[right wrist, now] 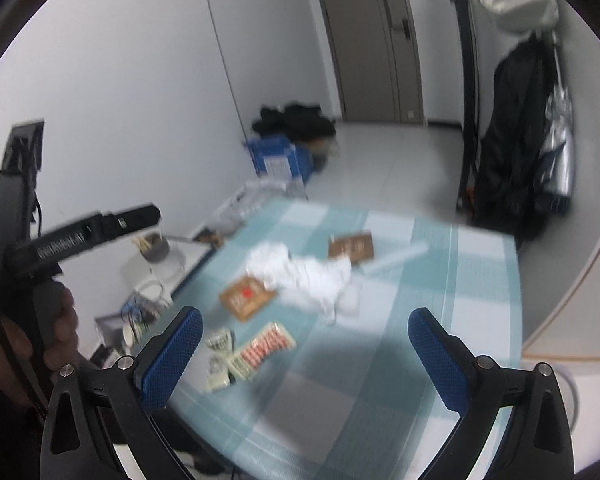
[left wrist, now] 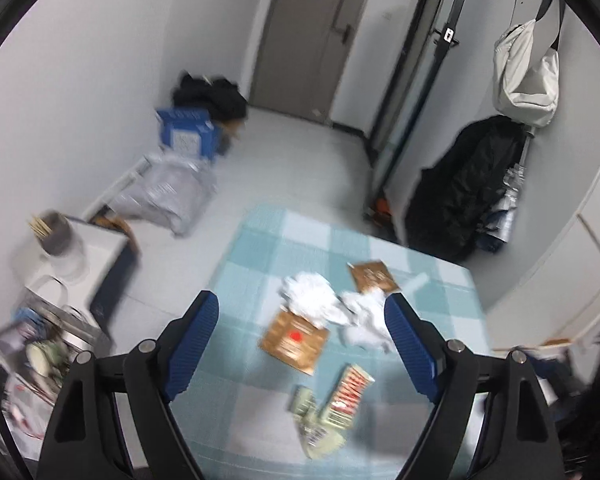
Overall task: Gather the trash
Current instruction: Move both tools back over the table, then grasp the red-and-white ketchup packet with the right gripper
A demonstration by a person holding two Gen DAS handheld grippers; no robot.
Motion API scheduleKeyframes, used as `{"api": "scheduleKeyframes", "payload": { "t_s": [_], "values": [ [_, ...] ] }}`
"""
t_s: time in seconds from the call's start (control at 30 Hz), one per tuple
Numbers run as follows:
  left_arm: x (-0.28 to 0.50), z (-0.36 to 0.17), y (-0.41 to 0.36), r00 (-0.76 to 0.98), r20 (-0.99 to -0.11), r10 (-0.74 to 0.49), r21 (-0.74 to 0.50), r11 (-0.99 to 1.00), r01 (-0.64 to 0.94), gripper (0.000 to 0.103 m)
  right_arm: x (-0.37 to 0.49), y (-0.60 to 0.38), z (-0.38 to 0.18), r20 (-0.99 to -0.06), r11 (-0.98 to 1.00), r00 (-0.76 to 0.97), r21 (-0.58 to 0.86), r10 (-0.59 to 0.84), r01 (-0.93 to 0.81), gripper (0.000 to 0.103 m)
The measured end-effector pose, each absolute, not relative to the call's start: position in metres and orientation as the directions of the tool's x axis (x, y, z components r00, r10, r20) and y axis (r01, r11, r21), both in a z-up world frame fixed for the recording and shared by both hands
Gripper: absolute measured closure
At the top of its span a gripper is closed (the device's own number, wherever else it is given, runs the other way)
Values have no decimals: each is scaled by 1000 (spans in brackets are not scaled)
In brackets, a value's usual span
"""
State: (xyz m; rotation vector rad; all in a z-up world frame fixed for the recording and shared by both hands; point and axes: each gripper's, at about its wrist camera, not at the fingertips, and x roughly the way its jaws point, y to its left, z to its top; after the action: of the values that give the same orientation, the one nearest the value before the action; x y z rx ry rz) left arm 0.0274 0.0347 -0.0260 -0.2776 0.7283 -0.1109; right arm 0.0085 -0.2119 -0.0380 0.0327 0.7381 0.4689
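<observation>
A table with a blue checked cloth (left wrist: 260, 248) carries the trash. Crumpled white tissues (left wrist: 312, 298) lie in the middle, overlapping a brown packet with a red mark (left wrist: 294, 338). A second brown packet (left wrist: 374, 276) lies farther back. A red-and-white wrapper (left wrist: 348, 396) and green wrappers (left wrist: 304, 400) lie nearest. My left gripper (left wrist: 302, 297) hovers open above the tissues, touching nothing. In the right wrist view the tissues (right wrist: 300, 272), the red-marked packet (right wrist: 246, 296) and the red-and-white wrapper (right wrist: 266, 346) lie ahead of my right gripper (right wrist: 306, 314), which is wide open and empty over the cloth (right wrist: 440, 248).
A low stand at the table's left holds a grey cup of sticks (left wrist: 54, 232) and clutter. A blue box (left wrist: 186, 132) and grey bags sit on the floor by the wall. A black coat (left wrist: 464, 188) and a white bag (left wrist: 528, 76) hang at right. A hand (right wrist: 60, 332) grips the left tool.
</observation>
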Motion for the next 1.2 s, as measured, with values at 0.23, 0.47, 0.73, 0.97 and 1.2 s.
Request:
{"api": "scheduleKeyframes", "payload": {
  "t_s": [0.23, 0.47, 0.73, 0.97, 1.2],
  "values": [
    [32, -28, 53, 702, -671, -239, -348, 937, -14, 21, 20, -199, -74, -746, 878, 507, 221, 433, -425, 0],
    [32, -32, 76, 695, -691, -197, -335, 940, -67, 21, 43, -172, -110, -832, 883, 382, 242, 402, -402, 4],
    [34, -39, 106, 678, -712, -182, -378, 914, -152, 21, 71, -152, -137, -841, 865, 259, 394, 475, -311, 24],
    [38, -39, 116, 687, -706, -172, -384, 908, -167, 21, 68, -110, -136, -890, 898, 321, 184, 325, -400, 41],
    [38, -41, 122, 689, -707, -160, -381, 907, -180, 21, 66, -98, -139, -907, 898, 367, 28, 208, -440, 73]
  ]
}}
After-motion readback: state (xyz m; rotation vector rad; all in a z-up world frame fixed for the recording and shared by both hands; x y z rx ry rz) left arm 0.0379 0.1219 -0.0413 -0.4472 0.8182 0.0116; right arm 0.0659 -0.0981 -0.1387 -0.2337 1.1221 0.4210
